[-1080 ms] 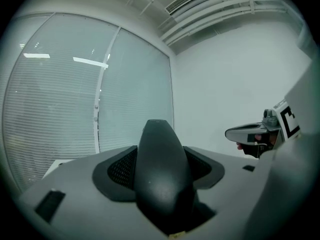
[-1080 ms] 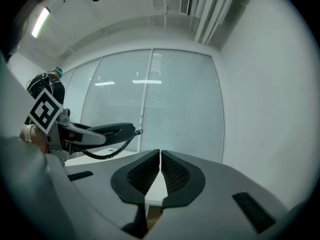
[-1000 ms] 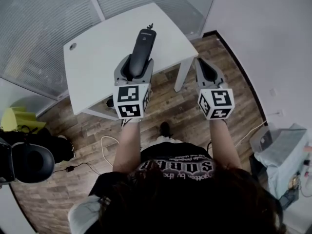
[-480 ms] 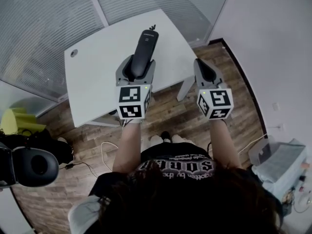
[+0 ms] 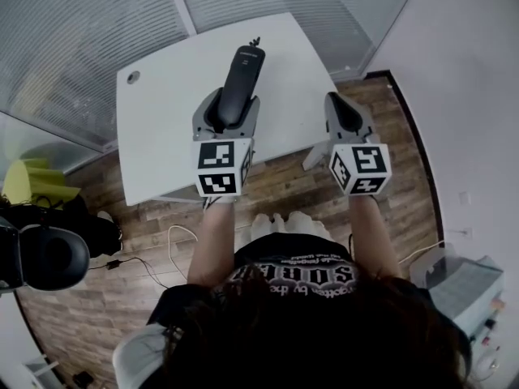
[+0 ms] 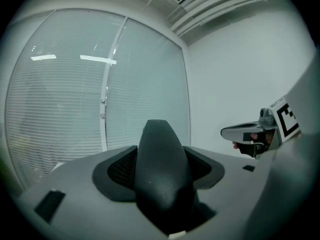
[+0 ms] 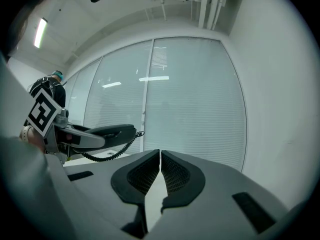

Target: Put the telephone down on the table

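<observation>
1. The left gripper [image 5: 233,112], a grey moulded plastic shell with dark mesh-textured pads, is clenched around the black, smooth, matte plastic telephone handset [image 5: 246,67]. Both pads press its rounded flanks.
2. Seen from above, the handset is long and slim with softly rounded ends, and it sticks out past the jaws toward 12 o'clock. It is held above the white, rectangular, smooth-topped table [image 5: 170,128], not lying on it.
3. In the left gripper view the handset [image 6: 160,169] bulges up between the pads like a dark, faintly grained hump, filling the gap.
4. From the right gripper view the handset [image 7: 107,132] lies roughly level in the air. A black coiled cord [image 7: 112,153] springs from its far tip and loops down and back toward the gripper.
5. The right gripper [image 5: 343,112], of the same grey plastic, sits at 3 o'clock of the left one, off the table's edge. Its meshed pads are pressed together with nothing between them [image 7: 160,171].
6. A small round cable hole [image 5: 133,77] pierces the tabletop at about 10 o'clock of the handset, well apart from it.
7. Under the table is a brown wood-plank floor [image 5: 276,185]. Beyond it, at 12 o'clock, stand glass panels backed by fine horizontal blinds [image 5: 81,23].
</observation>
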